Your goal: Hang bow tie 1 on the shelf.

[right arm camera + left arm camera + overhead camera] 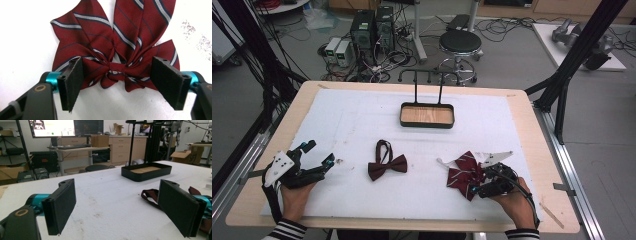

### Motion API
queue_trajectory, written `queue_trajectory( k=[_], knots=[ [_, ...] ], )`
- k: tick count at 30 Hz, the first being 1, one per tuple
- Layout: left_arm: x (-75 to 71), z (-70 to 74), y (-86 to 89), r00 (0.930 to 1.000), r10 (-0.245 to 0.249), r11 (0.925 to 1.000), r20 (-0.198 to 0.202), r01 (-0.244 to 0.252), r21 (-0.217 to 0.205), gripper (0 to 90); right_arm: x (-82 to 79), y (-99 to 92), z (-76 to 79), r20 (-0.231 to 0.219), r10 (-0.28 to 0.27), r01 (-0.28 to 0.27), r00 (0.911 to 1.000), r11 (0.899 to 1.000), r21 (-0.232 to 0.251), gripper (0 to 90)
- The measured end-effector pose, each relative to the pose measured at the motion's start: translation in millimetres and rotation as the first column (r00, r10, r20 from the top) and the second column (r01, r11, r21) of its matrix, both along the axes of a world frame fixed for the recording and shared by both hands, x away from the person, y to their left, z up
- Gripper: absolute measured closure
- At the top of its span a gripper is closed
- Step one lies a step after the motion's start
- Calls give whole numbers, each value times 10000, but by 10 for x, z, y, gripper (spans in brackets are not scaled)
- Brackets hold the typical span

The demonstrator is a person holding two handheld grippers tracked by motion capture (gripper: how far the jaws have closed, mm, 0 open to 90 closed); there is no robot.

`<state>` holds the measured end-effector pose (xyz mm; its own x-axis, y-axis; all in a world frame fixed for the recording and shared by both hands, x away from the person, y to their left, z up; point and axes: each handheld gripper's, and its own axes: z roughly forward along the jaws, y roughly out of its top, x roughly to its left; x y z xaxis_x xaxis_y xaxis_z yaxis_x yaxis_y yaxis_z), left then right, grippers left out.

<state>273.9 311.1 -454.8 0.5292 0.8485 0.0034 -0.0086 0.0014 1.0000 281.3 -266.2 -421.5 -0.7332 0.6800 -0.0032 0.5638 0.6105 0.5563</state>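
A dark-red striped bow tie lies flat on the white mat at the front right. My right gripper is lowered over it, and its jaws straddle the central knot with a gap on each side, open. The pads rest over the bow's wings. A plain dark-red bow tie with a looped strap lies at the front centre. My left gripper rests at the front left, open and empty, pointing across the mat towards the plain tie.
A black tray with a wooden floor sits at the back centre, with a black hook stand rising behind it. A white mat covers most of the wooden table. Beyond the far edge stands a stool.
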Motion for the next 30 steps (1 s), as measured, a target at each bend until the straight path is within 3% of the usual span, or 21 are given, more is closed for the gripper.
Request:
queue_trajectory(
  k=[11, 17, 22, 30],
  knots=[
    [0, 0, 0, 10000, 3, 10000, -4, -3, 4, 159, 62, 15, -7, -632, -20, -3, 9980, 9993, -365, 469],
    [0, 0, 0, 10000, 3, 10000, -10, -3, 7, 159, 105, 38, 20, -933, -209, 151, 9954, 9980, -617, 630],
    [1, 0, -1, 10000, 16, 10000, -9, -17, -19, 159, 99, 77, 35, -868, -36, -43, 9962, 9959, -908, 660],
    [0, 0, -1, 10000, 5, 10000, -5, -5, -2, 159, 61, 41, 14, -484, 134, -165, 9987, 9978, -642, 661]
  ],
)
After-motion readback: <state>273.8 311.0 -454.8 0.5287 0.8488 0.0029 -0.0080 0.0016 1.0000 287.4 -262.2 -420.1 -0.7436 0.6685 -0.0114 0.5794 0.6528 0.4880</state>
